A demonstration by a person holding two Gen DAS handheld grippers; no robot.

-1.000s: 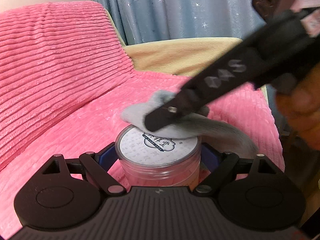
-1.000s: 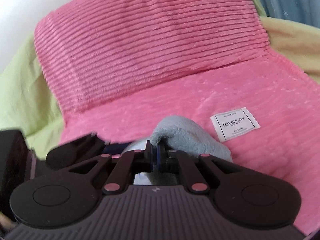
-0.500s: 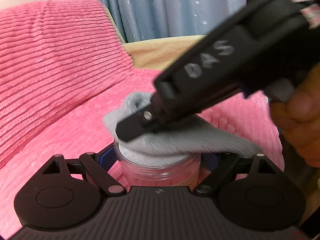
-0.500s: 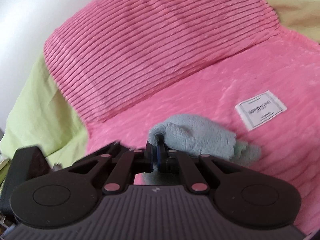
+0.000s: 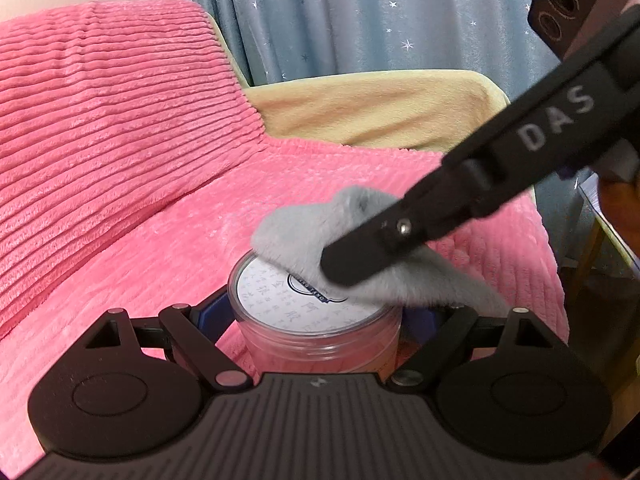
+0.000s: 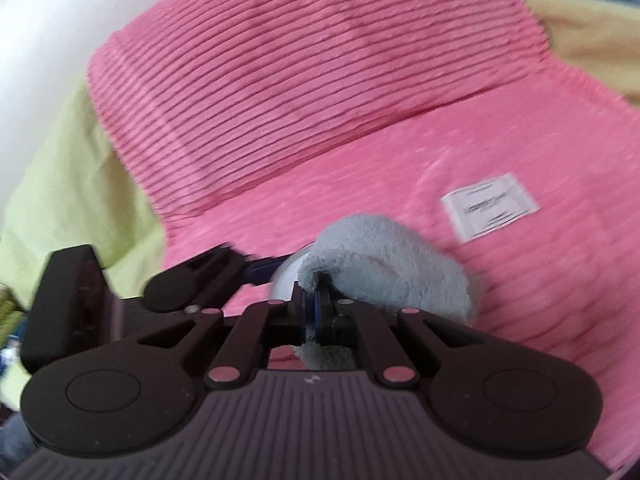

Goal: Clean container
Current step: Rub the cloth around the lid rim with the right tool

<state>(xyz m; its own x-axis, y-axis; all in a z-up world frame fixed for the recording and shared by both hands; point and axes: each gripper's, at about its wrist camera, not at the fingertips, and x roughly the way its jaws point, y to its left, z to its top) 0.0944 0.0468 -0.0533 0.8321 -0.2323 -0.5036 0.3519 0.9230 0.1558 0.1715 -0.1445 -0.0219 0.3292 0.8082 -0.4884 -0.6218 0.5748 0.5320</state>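
A round clear plastic container (image 5: 316,328) with a white printed lid stands on the pink blanket, and my left gripper (image 5: 318,320) is shut on its sides. A fluffy grey cloth (image 5: 316,236) lies across the far right part of the lid. My right gripper (image 5: 340,268) comes in from the upper right, shut on that cloth and pressing it onto the lid. In the right wrist view the grey cloth (image 6: 384,268) bulges out past the right gripper (image 6: 314,304), and only a pale sliver of the container (image 6: 286,276) shows behind it.
A pink ribbed blanket (image 5: 120,152) covers the seat and backrest. A white label (image 6: 490,206) is sewn on it. Yellow fabric (image 5: 372,112) and a blue starred curtain (image 5: 380,16) lie beyond. Green fabric (image 6: 68,176) is on the left in the right wrist view.
The right gripper swept the cloth left over the whole lid, then back to the right, so most of the printed lid shows again. The left gripper kept the container still.
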